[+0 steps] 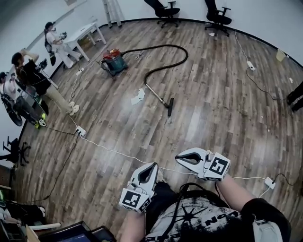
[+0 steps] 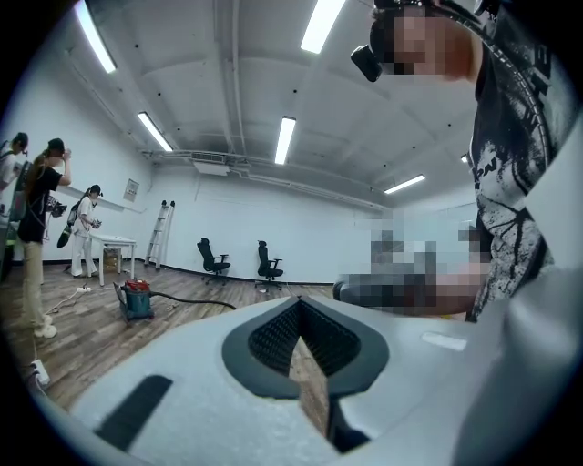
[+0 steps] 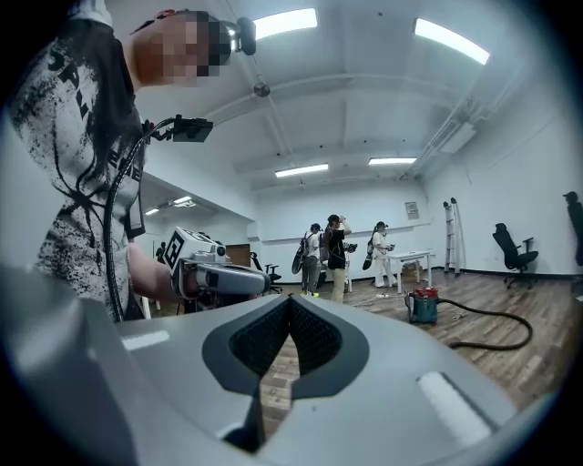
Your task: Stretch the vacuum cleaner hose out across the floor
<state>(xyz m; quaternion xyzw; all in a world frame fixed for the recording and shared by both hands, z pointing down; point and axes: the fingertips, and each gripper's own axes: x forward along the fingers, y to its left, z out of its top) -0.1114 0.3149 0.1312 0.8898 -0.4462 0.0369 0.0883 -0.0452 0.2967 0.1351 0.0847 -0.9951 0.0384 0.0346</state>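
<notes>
Floorboards lie open all round the hose, chairs at far wall. Hose curls from vacuum to nozzle. Left hand-held gripper and right hand-held gripper closed, empty.

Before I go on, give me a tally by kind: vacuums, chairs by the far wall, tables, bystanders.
Vacuum: 1
Chairs by the far wall: 2
Table: 1
Bystanders: 3
Total: 7
</notes>
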